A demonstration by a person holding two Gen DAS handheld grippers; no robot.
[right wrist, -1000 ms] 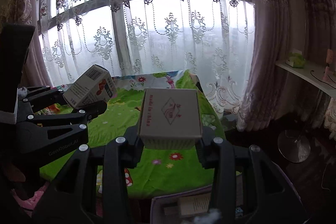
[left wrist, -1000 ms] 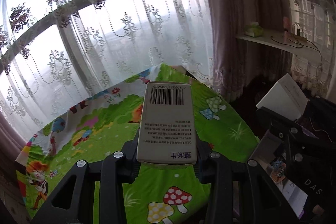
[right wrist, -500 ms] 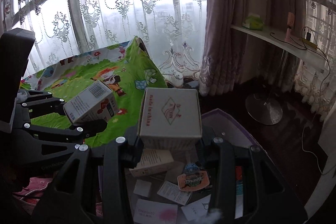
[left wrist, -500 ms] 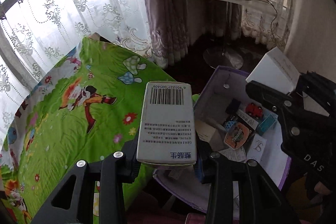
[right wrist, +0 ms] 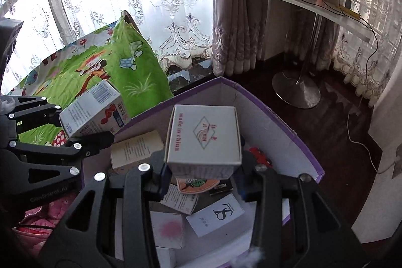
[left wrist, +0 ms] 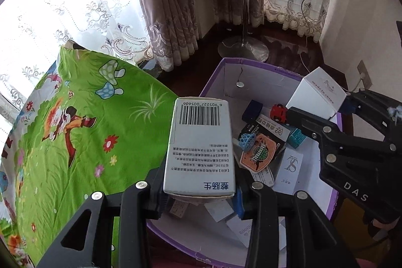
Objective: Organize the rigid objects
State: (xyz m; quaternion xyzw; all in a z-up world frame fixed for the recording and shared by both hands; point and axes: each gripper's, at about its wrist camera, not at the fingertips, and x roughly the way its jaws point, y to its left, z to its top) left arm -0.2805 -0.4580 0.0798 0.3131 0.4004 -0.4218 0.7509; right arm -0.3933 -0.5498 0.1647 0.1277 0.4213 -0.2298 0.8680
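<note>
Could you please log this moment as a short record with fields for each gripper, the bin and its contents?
left gripper: shut on barcode box, held above the bin's near-left rim
right gripper: shut on white carton, held above the bin
bin: purple, open top, white inside
bin contents: small boxes, cards, basketball pack, red toy car
beside bin: green cartoon cloth

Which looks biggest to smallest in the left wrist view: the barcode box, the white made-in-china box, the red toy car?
1. barcode box, though it is nearest the camera, which inflates it
2. white made-in-china box
3. red toy car, clearly smallest, lying in the purple bin
</note>
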